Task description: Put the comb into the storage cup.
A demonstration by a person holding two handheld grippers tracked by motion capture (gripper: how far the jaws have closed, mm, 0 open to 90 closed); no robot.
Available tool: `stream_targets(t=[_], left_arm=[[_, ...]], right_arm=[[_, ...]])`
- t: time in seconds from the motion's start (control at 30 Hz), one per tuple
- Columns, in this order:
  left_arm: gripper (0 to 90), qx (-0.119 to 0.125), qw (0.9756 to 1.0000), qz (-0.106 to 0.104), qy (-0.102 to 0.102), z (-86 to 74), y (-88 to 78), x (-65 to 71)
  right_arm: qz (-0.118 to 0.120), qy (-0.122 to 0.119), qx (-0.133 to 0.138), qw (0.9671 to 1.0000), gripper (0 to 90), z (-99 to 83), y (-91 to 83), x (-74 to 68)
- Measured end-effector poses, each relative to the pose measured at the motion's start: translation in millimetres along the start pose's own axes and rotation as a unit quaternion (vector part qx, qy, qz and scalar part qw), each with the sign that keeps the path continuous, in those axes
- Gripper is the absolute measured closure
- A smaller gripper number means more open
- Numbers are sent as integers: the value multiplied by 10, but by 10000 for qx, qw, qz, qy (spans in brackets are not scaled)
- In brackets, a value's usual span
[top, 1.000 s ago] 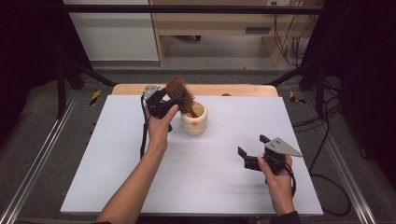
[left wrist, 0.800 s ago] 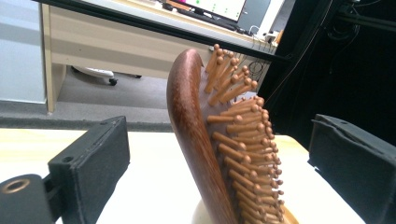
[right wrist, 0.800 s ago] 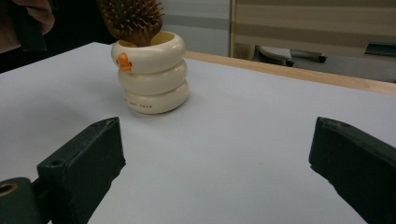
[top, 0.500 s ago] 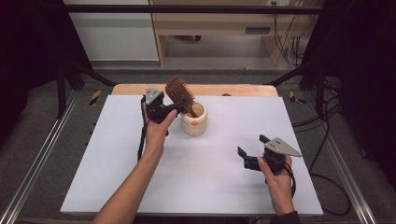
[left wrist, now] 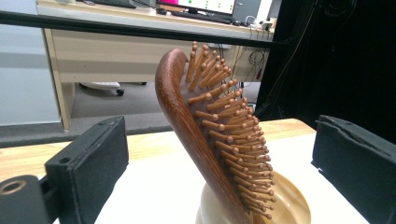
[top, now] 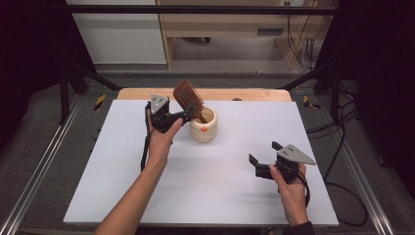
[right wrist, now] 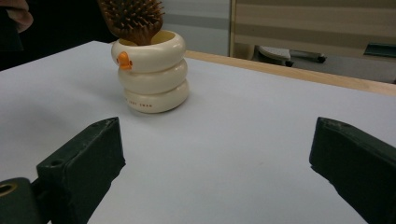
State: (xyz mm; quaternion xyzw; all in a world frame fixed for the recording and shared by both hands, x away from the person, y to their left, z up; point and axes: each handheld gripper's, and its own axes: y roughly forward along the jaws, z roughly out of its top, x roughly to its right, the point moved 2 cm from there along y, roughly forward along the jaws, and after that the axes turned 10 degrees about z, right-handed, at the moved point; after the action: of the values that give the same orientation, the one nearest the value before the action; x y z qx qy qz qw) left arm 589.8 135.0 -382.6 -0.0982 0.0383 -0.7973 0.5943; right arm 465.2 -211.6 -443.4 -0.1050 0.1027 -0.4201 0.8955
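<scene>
High view entry: left tongs (top: 182,119) just beside wooden hairbrush (top: 188,98), jaws just spread wide, pads clear of the wood. Left gripper view: brush head between the two jaws, touching neither, leaning, handle end down in cream holder (top: 204,125). Holder immediately beyond left tongs, well apart from right tongs (top: 261,162).

Right tongs: low over white table (top: 205,196), jaws wide, nothing between them.

Step judged: brush deposited in holder, release done. Next move judged: back left tongs straight away from brush head without nudging it, or tipping holder.

Markings: small dark print on lowest ring of holder, too small to read; orange beak-like knob on top ring. No brand legible.
</scene>
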Motion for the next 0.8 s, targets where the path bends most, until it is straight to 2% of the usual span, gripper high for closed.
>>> stream_targets(t=[0.13, 0.33, 0.5, 0.8], left_arm=[[31, -54, 10000, 5, 36, 2, -50, -17], [30, -48, 9996, -14, 264, -5, -116, -25], [30, -90, 9995, 6, 287, -12, -182, -56], [29, -127, 9995, -110, 254, -25, -269, -77]], right_arm=[[6, 0, 4, 10000, 32, 0, -2, -3], [8, -25, -25, 10000, 32, -5, 9, -3], [-4, -26, -27, 10000, 31, -6, 6, -3], [-8, -48, -50, 10000, 32, -9, 16, -3]])
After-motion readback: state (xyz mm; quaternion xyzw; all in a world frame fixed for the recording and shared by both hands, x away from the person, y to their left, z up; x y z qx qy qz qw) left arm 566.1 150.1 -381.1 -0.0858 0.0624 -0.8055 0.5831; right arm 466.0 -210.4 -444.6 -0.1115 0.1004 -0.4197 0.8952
